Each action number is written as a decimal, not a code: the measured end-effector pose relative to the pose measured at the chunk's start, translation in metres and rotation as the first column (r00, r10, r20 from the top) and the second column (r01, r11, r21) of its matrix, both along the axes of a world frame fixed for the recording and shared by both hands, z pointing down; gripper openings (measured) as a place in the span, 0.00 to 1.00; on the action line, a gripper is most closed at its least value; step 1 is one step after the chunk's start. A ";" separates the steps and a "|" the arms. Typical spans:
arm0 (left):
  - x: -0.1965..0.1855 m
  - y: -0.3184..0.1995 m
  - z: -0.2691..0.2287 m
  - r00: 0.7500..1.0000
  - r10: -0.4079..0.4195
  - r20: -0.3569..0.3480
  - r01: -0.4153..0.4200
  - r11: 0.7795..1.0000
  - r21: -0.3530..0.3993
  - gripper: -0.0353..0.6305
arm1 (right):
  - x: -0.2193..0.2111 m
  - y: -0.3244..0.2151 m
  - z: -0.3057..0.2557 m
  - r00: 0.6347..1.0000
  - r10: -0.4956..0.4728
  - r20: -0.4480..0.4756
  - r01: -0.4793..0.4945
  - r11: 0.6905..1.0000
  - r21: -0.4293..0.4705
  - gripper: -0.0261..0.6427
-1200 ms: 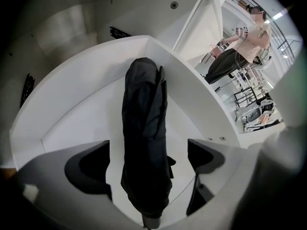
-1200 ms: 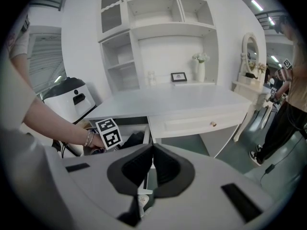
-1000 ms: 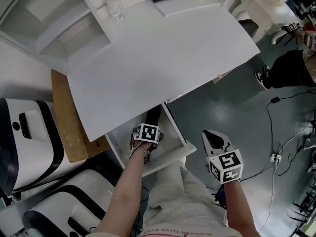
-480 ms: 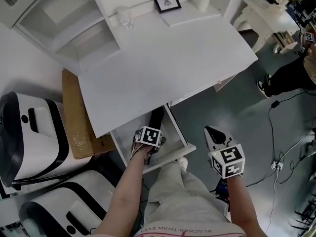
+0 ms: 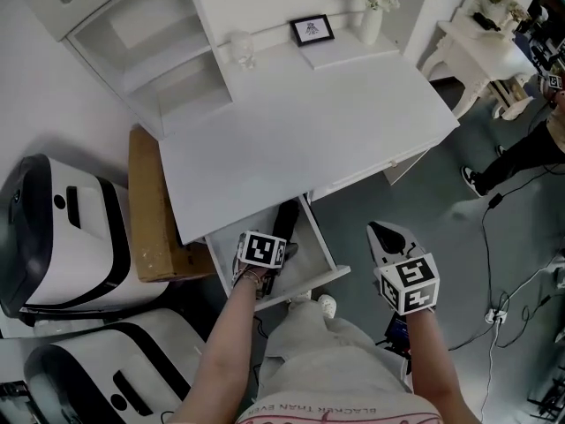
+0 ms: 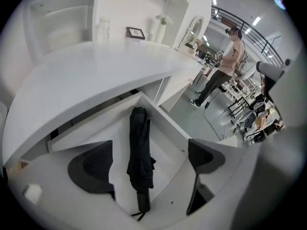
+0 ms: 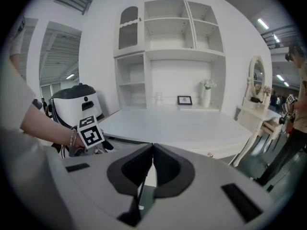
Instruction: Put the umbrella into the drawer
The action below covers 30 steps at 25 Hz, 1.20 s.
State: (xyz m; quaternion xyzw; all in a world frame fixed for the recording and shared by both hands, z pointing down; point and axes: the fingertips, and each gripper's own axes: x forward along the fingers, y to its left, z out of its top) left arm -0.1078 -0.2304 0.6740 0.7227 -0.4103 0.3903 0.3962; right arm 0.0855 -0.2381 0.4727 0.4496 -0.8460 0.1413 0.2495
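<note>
The open drawer (image 6: pixel 162 122) holds the umbrella (image 6: pixel 139 152), seemingly lying flat.

it looked like a lab hall staged as a home room: a white desk (image 5: pixel 300 140) with shelves, a framed picture (image 5: pixel 312 30) and a vase (image 5: pixel 371 26), a dressing table (image 5: pixel 481 47) nearby, yet a bare grey floor (image 5: pixel 380 201) with loose cables (image 5: pixel 484 237), bulky white machines (image 5: pixel 62 237) and strip lights (image 6: pixel 256 20) overhead.

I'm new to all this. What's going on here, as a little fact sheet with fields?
umbrella: black, folded, lying lengthwise inside the drawer
drawer: pulled open under the white desk
left gripper: open, above the umbrella, not gripping it
right gripper: shut, empty, off to the drawer's right
</note>
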 end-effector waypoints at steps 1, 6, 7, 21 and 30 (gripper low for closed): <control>0.000 -0.001 -0.006 1.000 -0.004 -0.012 0.004 1.000 0.012 0.80 | -0.001 -0.001 -0.004 1.000 0.000 0.003 0.000 1.000 0.010 0.05; -0.004 -0.006 -0.034 0.999 -0.033 -0.042 0.037 0.996 0.085 0.70 | -0.004 -0.008 -0.022 1.000 0.008 0.024 -0.010 0.998 0.055 0.05; -0.006 -0.007 -0.040 0.998 -0.045 -0.047 0.049 0.994 0.098 0.68 | -0.005 -0.009 -0.025 0.999 0.010 0.030 -0.012 0.998 0.062 0.05; -0.017 -0.027 -0.147 0.988 -0.090 -0.124 0.130 0.919 0.372 0.46 | -0.013 -0.014 -0.074 0.996 0.015 0.092 -0.032 0.981 0.189 0.05; -0.020 -0.033 -0.222 0.987 -0.061 -0.147 0.136 0.805 0.577 0.19 | -0.026 -0.014 -0.114 0.994 -0.016 0.109 -0.016 0.958 0.287 0.05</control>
